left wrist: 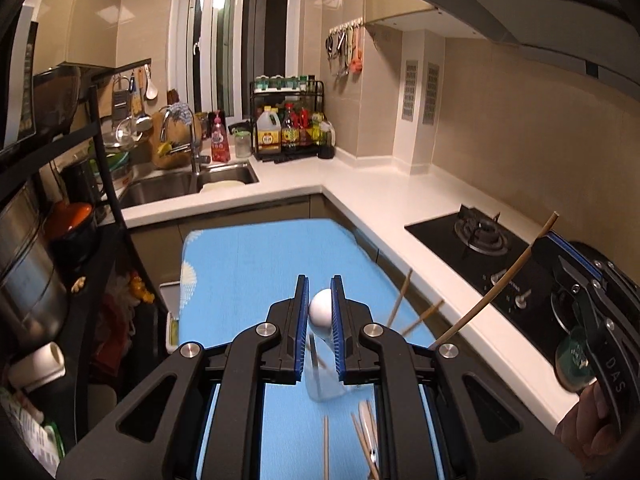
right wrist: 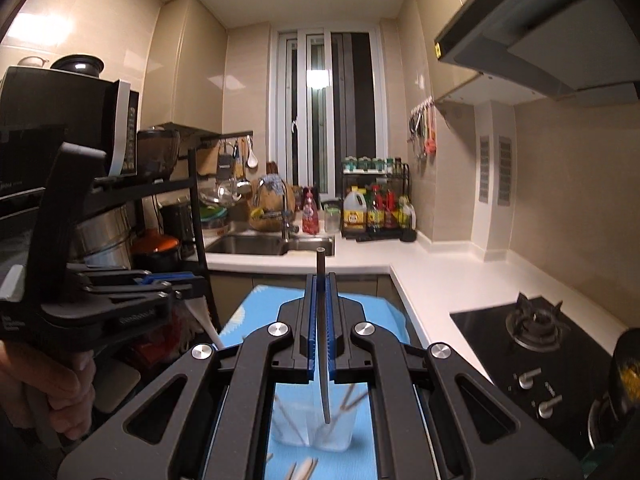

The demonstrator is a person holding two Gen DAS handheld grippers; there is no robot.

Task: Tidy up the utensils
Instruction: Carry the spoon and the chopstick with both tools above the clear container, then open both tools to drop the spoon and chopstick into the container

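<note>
A slim dark chopstick (right wrist: 323,344) is pinched in the right gripper (right wrist: 321,280), its long axis upright. Its tip hangs directly over the clear plastic cup (right wrist: 310,424) beneath. The left gripper (left wrist: 320,284) pinches a white ceramic spoon (left wrist: 320,308).

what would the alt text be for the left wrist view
The left gripper is shut on a white spoon, held above a clear cup on a blue mat. Wooden chopsticks lie loose on the mat; the right gripper holds one chopstick beside a gas stove.
</note>
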